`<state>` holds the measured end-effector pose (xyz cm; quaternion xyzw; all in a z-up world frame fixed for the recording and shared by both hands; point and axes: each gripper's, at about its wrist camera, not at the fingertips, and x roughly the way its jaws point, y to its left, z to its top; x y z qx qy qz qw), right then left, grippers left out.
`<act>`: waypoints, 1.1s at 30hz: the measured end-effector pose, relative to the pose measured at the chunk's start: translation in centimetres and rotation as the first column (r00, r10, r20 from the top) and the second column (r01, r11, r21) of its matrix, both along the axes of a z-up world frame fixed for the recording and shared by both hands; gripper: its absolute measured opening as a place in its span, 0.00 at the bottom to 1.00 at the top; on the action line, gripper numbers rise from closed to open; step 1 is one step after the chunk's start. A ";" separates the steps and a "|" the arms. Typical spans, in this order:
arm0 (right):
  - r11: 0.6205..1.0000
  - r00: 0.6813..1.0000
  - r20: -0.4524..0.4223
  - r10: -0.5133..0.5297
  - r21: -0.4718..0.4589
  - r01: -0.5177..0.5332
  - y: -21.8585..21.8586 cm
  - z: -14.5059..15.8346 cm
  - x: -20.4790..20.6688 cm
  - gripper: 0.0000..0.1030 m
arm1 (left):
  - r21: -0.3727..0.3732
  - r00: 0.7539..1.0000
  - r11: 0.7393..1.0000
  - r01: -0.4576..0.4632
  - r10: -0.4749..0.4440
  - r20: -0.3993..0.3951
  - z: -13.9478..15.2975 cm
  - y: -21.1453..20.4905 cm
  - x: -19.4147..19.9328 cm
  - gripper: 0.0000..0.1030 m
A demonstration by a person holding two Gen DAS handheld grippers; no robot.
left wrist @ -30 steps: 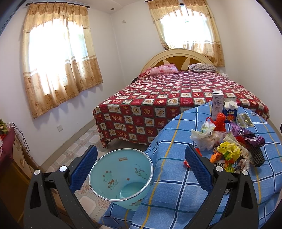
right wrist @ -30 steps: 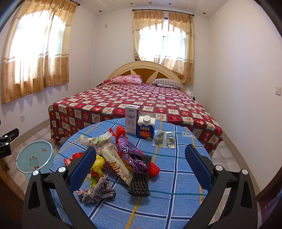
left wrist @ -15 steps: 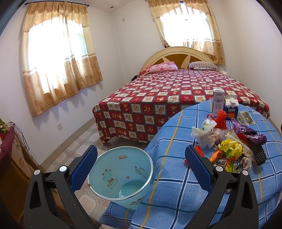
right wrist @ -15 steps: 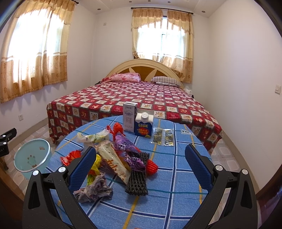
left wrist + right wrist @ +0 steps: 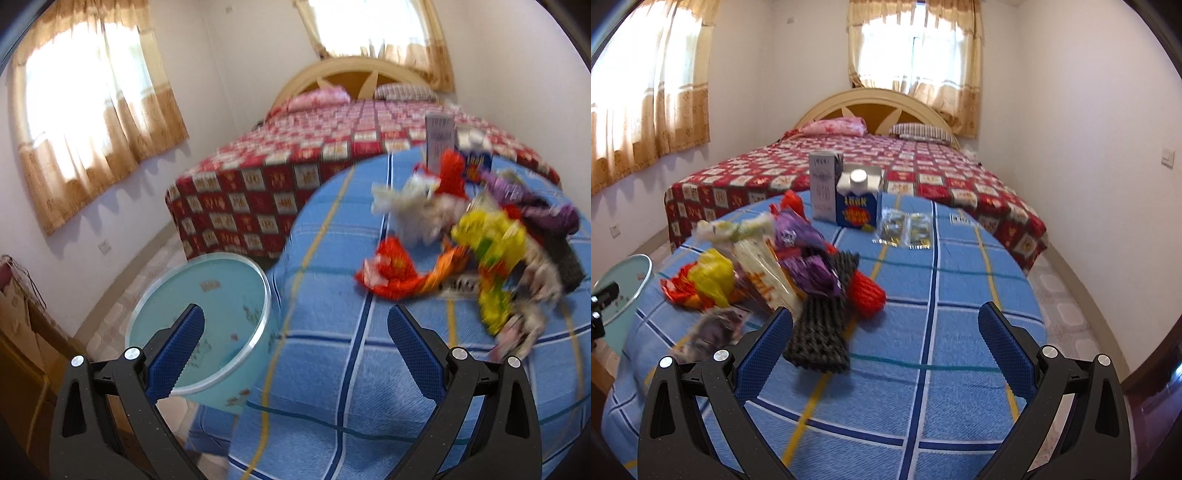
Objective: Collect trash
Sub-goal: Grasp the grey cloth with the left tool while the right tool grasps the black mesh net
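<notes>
A heap of trash lies on the round table with a blue checked cloth (image 5: 960, 295): a red-orange wrapper (image 5: 391, 273), yellow plastic (image 5: 491, 236), purple wrappers (image 5: 809, 254), black foam netting (image 5: 823, 332), red netting (image 5: 866, 291) and crumpled paper (image 5: 713, 328). A light blue bin (image 5: 207, 314) stands on the floor left of the table. My left gripper (image 5: 295, 332) is open and empty over the table's left edge, by the bin. My right gripper (image 5: 886, 332) is open and empty, just short of the black netting.
Two cartons (image 5: 846, 199) and clear sachets (image 5: 905, 229) stand at the table's far side. A bed with a red patterned cover (image 5: 886, 166) lies behind. A wooden cabinet (image 5: 22, 350) is at the left. The left gripper's body shows in the right wrist view (image 5: 602, 306).
Both grippers have moved forward and tilted down toward the table. The trash heap is nearer in both views. The left view is blurred by the motion.
</notes>
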<state>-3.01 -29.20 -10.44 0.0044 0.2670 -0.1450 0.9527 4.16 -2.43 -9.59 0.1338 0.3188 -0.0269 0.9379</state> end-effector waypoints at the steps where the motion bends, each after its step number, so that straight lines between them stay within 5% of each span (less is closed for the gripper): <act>1: 1.000 1.000 -0.001 0.002 0.009 -0.002 -0.3 -0.4 0.1 0.95 | 0.002 1.000 1.000 -0.005 0.005 -0.015 -0.5 0.0 0.2 0.94; 14: 0.998 0.998 0.046 0.046 0.049 -0.048 -0.4 0.0 1.8 0.94 | 0.005 0.999 1.000 -0.027 0.027 -0.027 -1.5 -0.3 0.5 0.94; 25: 0.982 0.987 -0.078 0.141 0.141 -0.129 -0.6 -3.1 1.8 0.54 | -0.062 0.993 0.992 0.109 -0.112 -0.040 -1.2 -3.6 -2.7 0.94; 28: 0.971 0.981 -0.090 0.170 0.184 -0.151 -1.1 -3.6 1.9 0.38 | -0.087 0.990 0.987 0.132 -0.137 -0.046 -1.3 -4.3 -3.0 0.94; 30: 0.959 0.975 -0.094 0.203 0.218 -0.179 -1.3 -3.9 2.0 0.09 | -0.086 0.989 0.987 0.139 -0.144 -0.047 -1.5 -4.7 -3.2 0.94; 33: 0.952 0.972 -0.076 0.222 0.234 -0.199 -1.4 -3.7 1.3 0.01 | -0.098 0.986 0.984 0.150 -0.156 -0.059 -1.5 -4.9 -3.3 0.94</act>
